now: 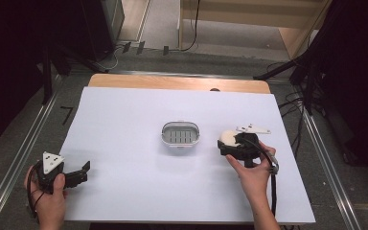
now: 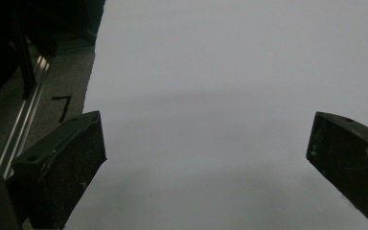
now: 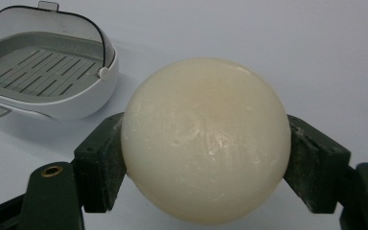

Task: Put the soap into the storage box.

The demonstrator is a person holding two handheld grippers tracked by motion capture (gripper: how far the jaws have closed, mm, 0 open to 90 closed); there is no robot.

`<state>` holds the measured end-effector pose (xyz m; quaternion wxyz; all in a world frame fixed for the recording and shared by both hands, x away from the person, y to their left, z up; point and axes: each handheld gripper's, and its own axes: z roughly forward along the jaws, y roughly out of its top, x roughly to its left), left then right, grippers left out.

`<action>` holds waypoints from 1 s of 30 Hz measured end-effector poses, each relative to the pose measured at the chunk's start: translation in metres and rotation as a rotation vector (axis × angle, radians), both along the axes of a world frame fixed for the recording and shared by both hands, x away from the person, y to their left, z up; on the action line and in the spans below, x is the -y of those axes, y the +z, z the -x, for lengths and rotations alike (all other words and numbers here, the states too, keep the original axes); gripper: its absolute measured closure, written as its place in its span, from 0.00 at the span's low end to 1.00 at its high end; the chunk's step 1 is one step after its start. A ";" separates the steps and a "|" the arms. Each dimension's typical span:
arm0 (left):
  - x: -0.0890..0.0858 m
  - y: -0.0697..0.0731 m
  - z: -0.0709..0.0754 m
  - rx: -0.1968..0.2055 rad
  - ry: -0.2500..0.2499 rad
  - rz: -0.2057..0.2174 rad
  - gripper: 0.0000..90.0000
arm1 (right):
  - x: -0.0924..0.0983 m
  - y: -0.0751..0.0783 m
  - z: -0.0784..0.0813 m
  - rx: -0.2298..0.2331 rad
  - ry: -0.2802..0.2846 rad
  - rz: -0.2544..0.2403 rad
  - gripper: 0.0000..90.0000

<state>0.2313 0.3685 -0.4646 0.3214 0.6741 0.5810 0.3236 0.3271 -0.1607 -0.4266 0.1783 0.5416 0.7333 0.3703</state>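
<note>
One table (image 1: 124, 191) under a white sheet, two hand-held grippers, one soap dish and one round bar of soap.

Right gripper (image 1: 226, 142), at the right of the table and just right of the dish in the high view; its two jaws are closed on the single cream-white soap (image 3: 205, 139), one pad pressing each side of it (the right gripper view shows the pads flush against the bar, which bulges above and below them); the soap is clear of the sheet in that view, carried between the jaws, and it is seen as a pale round patch at the jaw tips from above (image 1: 229, 137).

Soap dish (image 1: 181, 134), one, at the middle of the table; white outer shell, grey slotted tray inside, clear lid hinged and standing raised at its far side (image 3: 43, 72); nothing lies in the tray; the soap is near the dish but apart from it.

Left gripper (image 1: 83, 172), at the near left corner of the sheet, well apart from dish and soap; its two jaws stand wide apart with only bare white sheet between them (image 2: 206, 158); the grey three-cornered plate sits on top of it.
</note>
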 end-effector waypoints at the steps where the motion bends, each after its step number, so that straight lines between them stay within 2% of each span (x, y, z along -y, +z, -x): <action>1: 0.000 0.000 0.000 0.000 0.000 0.000 0.00 | -0.001 0.000 0.000 0.000 0.002 -0.001 0.28; 13: 0.000 0.000 -0.001 -0.004 0.004 0.002 0.00 | -0.017 0.008 -0.006 0.008 0.027 -0.004 0.28; 30: -0.001 0.000 -0.001 -0.008 0.003 0.004 0.00 | -0.042 0.010 -0.014 0.009 0.060 -0.010 0.28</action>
